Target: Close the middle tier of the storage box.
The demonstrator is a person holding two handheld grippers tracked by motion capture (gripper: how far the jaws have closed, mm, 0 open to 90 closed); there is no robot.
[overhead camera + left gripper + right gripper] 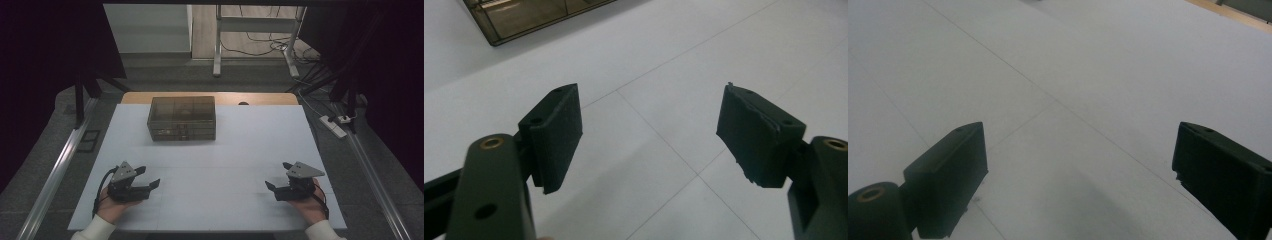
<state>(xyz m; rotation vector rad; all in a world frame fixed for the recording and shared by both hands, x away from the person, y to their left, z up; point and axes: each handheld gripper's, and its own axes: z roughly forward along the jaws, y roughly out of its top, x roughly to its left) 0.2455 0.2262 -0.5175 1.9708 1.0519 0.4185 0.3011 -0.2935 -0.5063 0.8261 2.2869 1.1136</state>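
Two grippers: you hold one in each hand, both low over the near part of the table, well apart from each other.
High view, left gripper (151, 177): your left hand (111, 206) holds it at the near left; its jaws stand wide apart and point toward the middle of the table; nothing is between them.
High view, right gripper (278, 176): your right hand (311, 206) holds it at the near right; its jaws are also spread wide and point inward to the left; they grip nothing.
High view, drawer box (182, 118): a smoky, see-through box with small drawers stands upright at the far side of the white table (250, 145), a little left of the centre, well apart from both grippers.
High view, cables: one dark cable trails from each gripper along your wrist.
Left gripper view, left gripper (649, 132): the two black pads are far from each other, with bare table surface between them; the right pad (751, 135) has a rough, torn edge.
Left gripper view, drawer box (531, 15): one corner shows at the top left, far ahead of the jaws, not touched.
Right gripper view, right gripper (1078, 162): the jaws stand very wide, with white table and its thin seam lines between them; they touch nothing.
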